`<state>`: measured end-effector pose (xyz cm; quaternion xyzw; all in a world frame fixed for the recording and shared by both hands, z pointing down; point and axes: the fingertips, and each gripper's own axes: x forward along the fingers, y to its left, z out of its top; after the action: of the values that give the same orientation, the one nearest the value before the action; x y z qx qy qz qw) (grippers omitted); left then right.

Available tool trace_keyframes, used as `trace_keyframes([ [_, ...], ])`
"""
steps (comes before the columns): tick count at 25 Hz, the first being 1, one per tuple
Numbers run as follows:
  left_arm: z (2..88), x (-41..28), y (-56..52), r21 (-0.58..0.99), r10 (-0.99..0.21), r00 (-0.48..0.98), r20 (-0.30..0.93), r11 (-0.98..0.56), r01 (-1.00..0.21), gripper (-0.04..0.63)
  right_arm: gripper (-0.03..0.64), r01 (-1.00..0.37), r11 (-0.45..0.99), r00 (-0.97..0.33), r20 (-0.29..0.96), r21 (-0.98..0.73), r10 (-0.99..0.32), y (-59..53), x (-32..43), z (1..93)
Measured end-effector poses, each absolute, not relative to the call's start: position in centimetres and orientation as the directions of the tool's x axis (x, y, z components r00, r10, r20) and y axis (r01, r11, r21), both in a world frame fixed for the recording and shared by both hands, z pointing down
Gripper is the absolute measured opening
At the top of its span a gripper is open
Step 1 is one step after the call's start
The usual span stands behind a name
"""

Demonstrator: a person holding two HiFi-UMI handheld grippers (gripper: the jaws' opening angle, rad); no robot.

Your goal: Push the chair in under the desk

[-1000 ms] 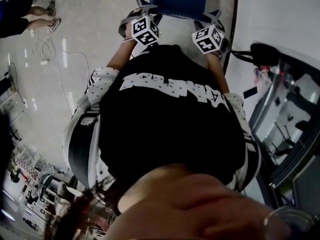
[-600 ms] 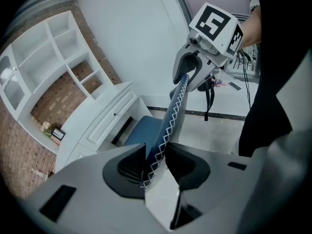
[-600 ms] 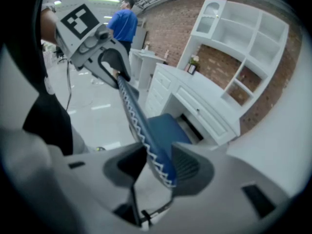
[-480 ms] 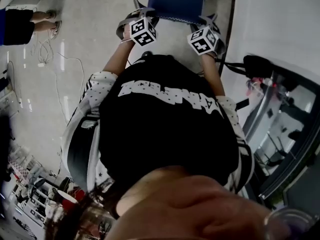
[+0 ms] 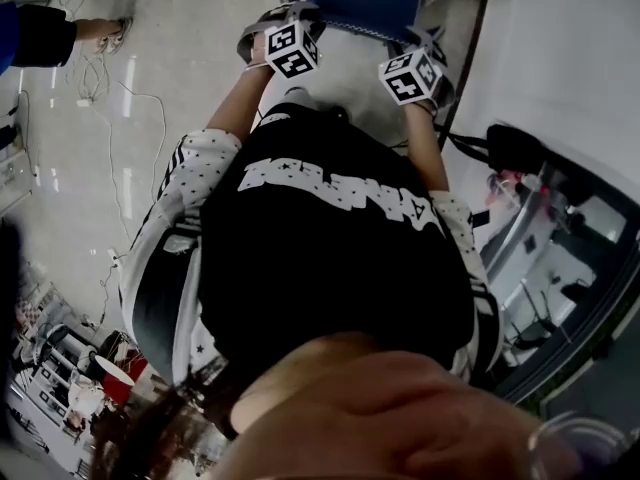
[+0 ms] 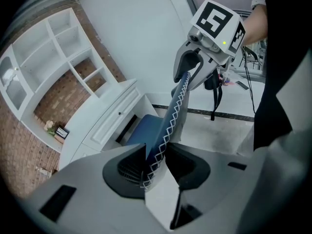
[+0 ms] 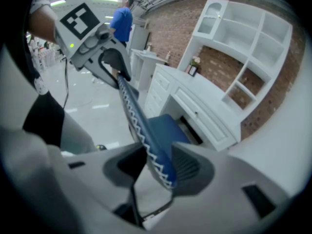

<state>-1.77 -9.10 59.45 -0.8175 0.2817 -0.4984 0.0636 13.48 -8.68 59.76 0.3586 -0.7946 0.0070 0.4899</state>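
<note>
The left gripper [image 6: 155, 165] is clamped on the top edge of the chair [image 6: 171, 112], with the blue padding and its white zigzag stitching pinched between the two pads near one upper corner. The right gripper [image 7: 158, 165] is clamped in the same way on the backrest [image 7: 138, 123] at the other corner, so the chair is held at both ends of its top edge. Just beyond and below the jaws the seat [image 6: 145, 129] is seen. Its far edge lies at the mouth of the opening in the white desk [image 6: 105, 126], but whether it is already under the top cannot be told. Farther out, above the desk, white shelves [image 6: 53, 62] are set against a brick wall, and grey floor [image 6: 214, 130] lies to the side. The padding is judged to be soft over a stiff frame, so some give under the pads is to be expected, and a firm grip is needed if the cover is not to slip. The chair is judged to be moderately heavy, and whether it rolls or drags cannot be seen. Since it is held high, it is best pushed evenly from both corners, so that it neither swings sideways nor tips towards the desk.
</note>
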Motion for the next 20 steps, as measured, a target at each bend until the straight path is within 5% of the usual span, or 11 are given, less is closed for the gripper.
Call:
trace_keyframes([
  [20,59.3,-3.1,-12.9,-0.393,-0.533,0.361,0.765,-0.831,-0.393,0.155,0.169,-0.594,0.737,-0.254,0.794,0.323,-0.552,-12.0,12.1,59.6],
])
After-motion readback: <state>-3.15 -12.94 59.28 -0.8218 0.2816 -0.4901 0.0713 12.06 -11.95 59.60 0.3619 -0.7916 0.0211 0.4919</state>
